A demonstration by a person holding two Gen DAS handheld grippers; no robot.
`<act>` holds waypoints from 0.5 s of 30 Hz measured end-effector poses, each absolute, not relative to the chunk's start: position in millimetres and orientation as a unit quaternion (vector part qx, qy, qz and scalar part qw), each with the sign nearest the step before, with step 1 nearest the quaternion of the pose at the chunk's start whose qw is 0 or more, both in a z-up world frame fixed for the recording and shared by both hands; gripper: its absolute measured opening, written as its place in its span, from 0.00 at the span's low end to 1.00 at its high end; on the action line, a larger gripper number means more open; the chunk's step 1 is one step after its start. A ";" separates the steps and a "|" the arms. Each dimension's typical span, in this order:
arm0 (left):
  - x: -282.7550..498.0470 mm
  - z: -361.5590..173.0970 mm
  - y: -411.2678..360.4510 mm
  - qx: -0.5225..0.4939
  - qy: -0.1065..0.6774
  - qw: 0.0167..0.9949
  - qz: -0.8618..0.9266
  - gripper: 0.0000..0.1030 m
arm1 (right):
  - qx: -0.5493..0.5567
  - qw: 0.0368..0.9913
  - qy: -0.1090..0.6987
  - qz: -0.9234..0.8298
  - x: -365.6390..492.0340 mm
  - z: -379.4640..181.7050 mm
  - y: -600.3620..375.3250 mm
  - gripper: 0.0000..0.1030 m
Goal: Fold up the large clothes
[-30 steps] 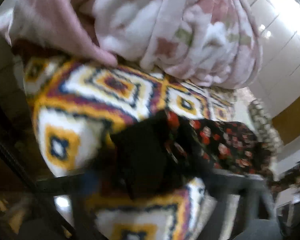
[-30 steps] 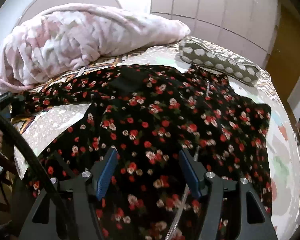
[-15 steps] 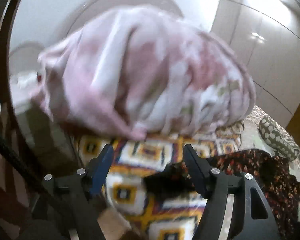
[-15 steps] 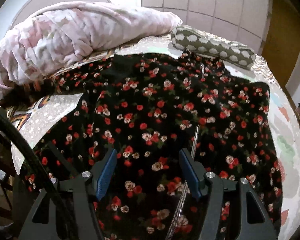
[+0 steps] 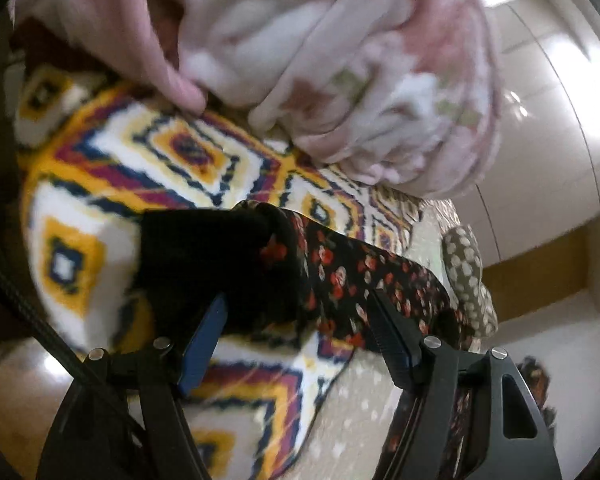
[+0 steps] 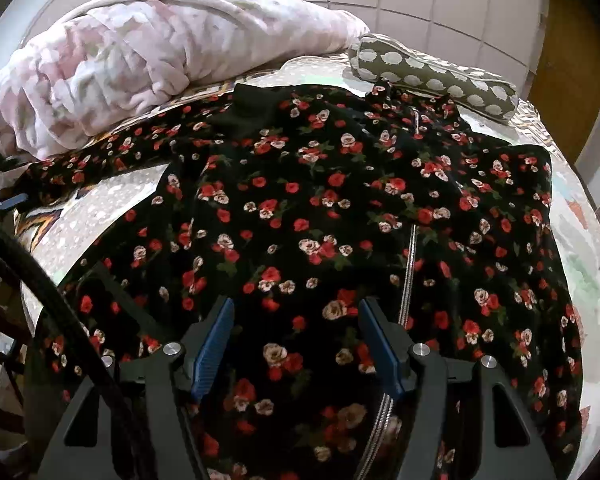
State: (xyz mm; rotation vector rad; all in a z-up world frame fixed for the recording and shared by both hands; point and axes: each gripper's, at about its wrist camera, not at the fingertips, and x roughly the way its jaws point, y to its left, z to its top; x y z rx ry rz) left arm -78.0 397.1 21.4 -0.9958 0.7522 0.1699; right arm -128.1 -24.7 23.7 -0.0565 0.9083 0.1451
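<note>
A black garment with red and cream flowers point(image 6: 340, 216) lies spread flat on the bed, its zipper point(image 6: 407, 276) running down the front. My right gripper point(image 6: 296, 320) is open and empty, hovering over the garment's lower middle. One long sleeve point(image 6: 112, 156) stretches out to the left. In the left wrist view my left gripper point(image 5: 296, 312) is open, its jaws on either side of that sleeve's black cuff point(image 5: 220, 264), not closed on it. The sleeve point(image 5: 364, 280) runs away to the right.
A rolled pink fleece blanket point(image 6: 140, 64) lies along the far left of the bed; it also shows in the left wrist view point(image 5: 340, 72). A grey spotted bolster point(image 6: 432, 76) lies at the far edge. A patterned yellow, white and purple cover point(image 5: 140, 168) lies under the sleeve end.
My left gripper swung up toward the blanket, then came back down over the sleeve cuff with jaws open. My right gripper has drifted slightly over the garment.
</note>
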 end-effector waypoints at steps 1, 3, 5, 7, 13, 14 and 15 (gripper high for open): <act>-72.2 15.8 398.9 -0.475 0.356 0.800 0.088 0.66 | -0.026 0.896 0.438 0.070 -129.6 23.4 -25.6 0.67; -59.1 9.9 404.1 -0.488 0.356 0.789 0.110 0.45 | -0.021 0.896 0.438 0.067 -132.1 22.3 -28.1 0.67; -48.4 16.8 406.1 -0.459 0.365 0.800 0.128 0.05 | -0.013 0.897 0.438 0.063 -135.1 20.6 -32.6 0.67; -41.6 33.4 405.9 -0.433 0.362 0.816 0.127 0.07 | -0.001 0.897 0.438 0.057 -138.9 18.7 -38.9 0.67; -3.2 133.0 342.3 -0.307 0.313 0.896 0.075 0.06 | 0.035 0.908 0.416 0.043 -155.3 22.9 -61.0 0.67; 10.6 149.9 317.1 -0.287 0.309 0.905 0.050 0.06 | 0.040 0.909 0.413 0.042 -157.7 24.1 -64.5 0.67; 21.0 161.7 294.7 -0.271 0.308 0.912 0.029 0.06 | 0.047 0.910 0.409 0.040 -160.6 25.2 -69.4 0.67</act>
